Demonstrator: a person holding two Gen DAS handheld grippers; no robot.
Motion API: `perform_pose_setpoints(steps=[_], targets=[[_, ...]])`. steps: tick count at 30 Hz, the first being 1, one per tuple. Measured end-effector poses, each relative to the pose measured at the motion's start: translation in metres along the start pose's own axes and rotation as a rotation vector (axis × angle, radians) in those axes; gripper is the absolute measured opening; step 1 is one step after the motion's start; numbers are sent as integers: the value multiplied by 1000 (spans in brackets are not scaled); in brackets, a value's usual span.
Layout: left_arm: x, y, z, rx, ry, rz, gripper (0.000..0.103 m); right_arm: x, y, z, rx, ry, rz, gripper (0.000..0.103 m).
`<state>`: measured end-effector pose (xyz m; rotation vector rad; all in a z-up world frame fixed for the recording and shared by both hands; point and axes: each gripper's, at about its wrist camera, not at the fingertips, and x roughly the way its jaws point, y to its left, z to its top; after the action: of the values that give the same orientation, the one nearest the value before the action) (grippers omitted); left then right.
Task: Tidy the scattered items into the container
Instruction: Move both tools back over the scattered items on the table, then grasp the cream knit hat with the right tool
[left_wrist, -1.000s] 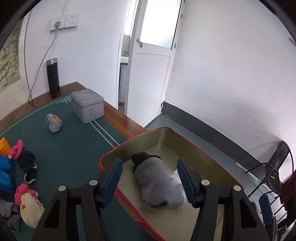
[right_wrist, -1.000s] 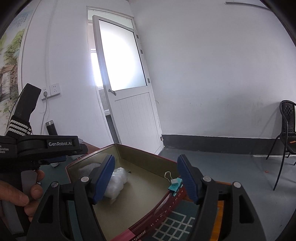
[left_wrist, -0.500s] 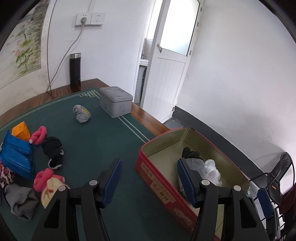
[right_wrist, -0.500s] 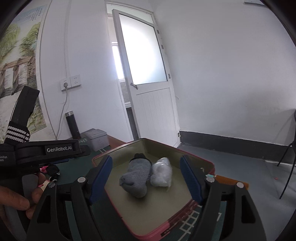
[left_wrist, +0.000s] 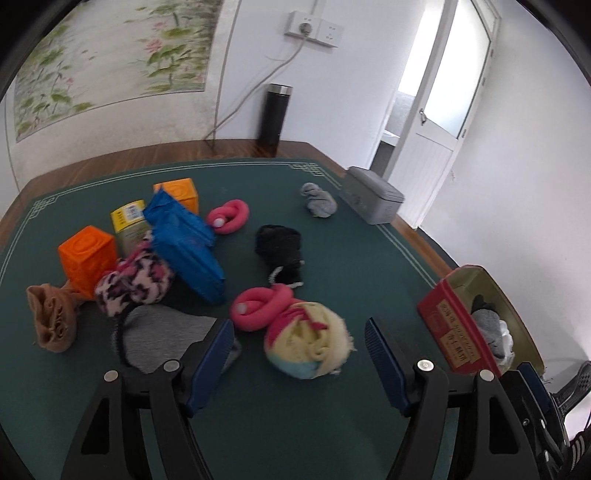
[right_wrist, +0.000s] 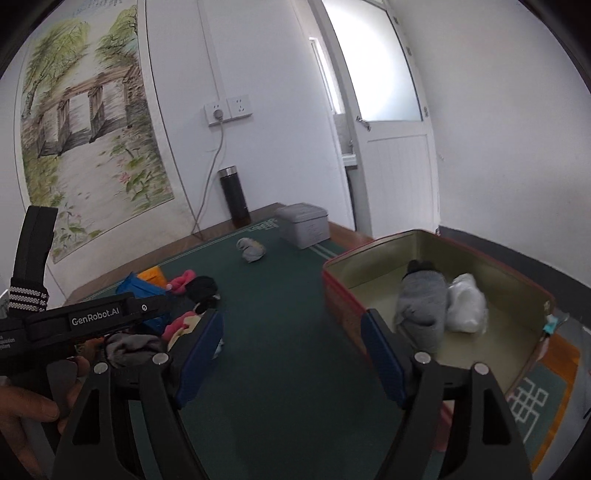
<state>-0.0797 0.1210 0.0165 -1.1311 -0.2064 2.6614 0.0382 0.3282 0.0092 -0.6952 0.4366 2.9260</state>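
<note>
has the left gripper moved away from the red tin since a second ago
Yes. The left gripper has swung from over the red tin to the socks; the tin now sits far right.

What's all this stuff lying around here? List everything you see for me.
Tin: 1, red, mat's right edge, holding a grey sock and a white bundle.
Sock rolls: 2 pink; 1 cream-and-pink; 1 black; 1 grey; 1 pink-and-black; 1 tan.
Flat sock: 1, grey, near left.
Cubes: 2 orange.
Blue pack: 1, centre-left.
Yellow box: 1.
Grey box: 1, far right.
Flask: 1, black, by wall.
Mat: 1, green.
Left gripper: open.
Right gripper: open.
</note>
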Motion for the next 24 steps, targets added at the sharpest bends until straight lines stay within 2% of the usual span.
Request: perform_pose_setpoints(steps=[4, 9, 14, 20, 24], targets=[[-2, 34, -2, -52, 12, 44, 79, 13, 9, -3, 15, 51, 15, 80], [3, 50, 1, -78, 35, 81, 80, 26, 23, -3, -2, 85, 28, 81], [16, 64, 2, -113, 71, 129, 81, 47, 41, 11, -25, 135, 96, 83], [26, 85, 4, -191, 92, 137, 81, 83, 58, 12, -51, 213, 124, 83], [25, 88, 4, -185, 75, 143, 81, 105, 68, 5, -80, 258, 121, 83]])
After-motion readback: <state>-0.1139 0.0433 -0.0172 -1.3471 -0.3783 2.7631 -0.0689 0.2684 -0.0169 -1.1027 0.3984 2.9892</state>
